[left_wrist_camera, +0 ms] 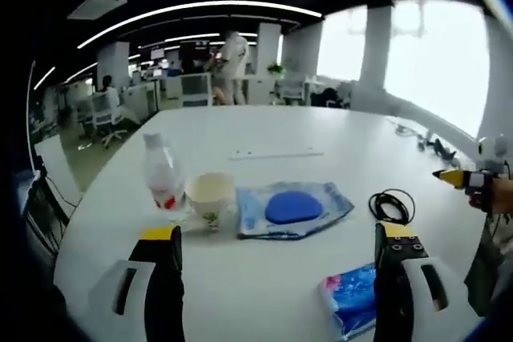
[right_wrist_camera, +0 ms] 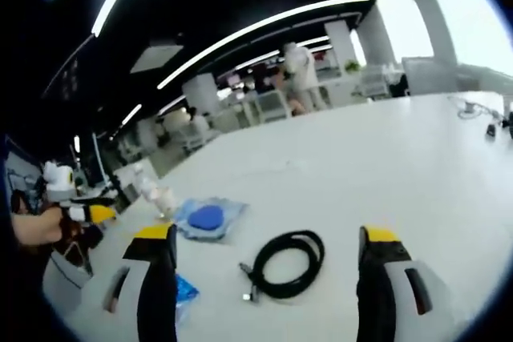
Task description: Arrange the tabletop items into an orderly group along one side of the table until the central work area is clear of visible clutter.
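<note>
Coiled black cable (right_wrist_camera: 287, 263) lies beside blue pouch (right_wrist_camera: 206, 218).

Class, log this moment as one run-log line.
left gripper: open, empty | right gripper: open above coiled black cable | clear plastic bottle, cream paper cup, blue-white pouch: ungrouped

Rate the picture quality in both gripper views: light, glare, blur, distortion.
Left gripper view: the bright windows wash out, the fisheye bends the ceiling light strips, and the clear plastic bottle looks soft. Right gripper view: dimmer and hazier, the white table has a curved edge, the coiled black cable stays readable.
</note>
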A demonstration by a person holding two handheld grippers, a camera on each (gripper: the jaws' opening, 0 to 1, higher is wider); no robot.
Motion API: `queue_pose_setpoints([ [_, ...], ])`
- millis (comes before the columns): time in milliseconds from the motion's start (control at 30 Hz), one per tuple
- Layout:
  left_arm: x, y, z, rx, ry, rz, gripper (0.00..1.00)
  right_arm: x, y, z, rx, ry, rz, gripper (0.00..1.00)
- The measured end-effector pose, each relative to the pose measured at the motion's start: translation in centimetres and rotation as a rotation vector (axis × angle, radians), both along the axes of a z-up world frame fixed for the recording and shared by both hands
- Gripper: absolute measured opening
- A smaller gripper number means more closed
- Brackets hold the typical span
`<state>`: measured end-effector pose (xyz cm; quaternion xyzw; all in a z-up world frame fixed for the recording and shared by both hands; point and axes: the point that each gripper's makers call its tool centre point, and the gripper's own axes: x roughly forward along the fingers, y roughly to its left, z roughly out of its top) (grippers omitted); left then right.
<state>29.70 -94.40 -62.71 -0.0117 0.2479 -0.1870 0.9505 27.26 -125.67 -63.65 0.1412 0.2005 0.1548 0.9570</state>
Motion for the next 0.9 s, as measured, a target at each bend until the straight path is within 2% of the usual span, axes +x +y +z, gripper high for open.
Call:
queue_pose_setpoints([
  [267, 0.7, -5.2, -1.4, -0.017, 0.037, -0.070, 0.97, 0.9, -0.8, -1.1, 0.018, 0.022, -0.017, 0.90],
  [433, 0.6, -9.5, -2.3, -0.013, 0.056, -0.161, 0.96, 1.4, -1.1, -2.2, 0.017, 0.048, -0.019, 0.89],
  [600, 1.0, -13.0, -3.4, -0.022, 0.081, -0.206, 0.96, 1.8, -1.6, -3.1, 0.023, 0.076, -0.026, 0.87],
  [900, 1.8, -17.3, -5.2, -0.018, 0.129, -0.265, 0.91, 2.6, -2.0, -4.9, 0.024, 0.116, -0.032, 0.83],
])
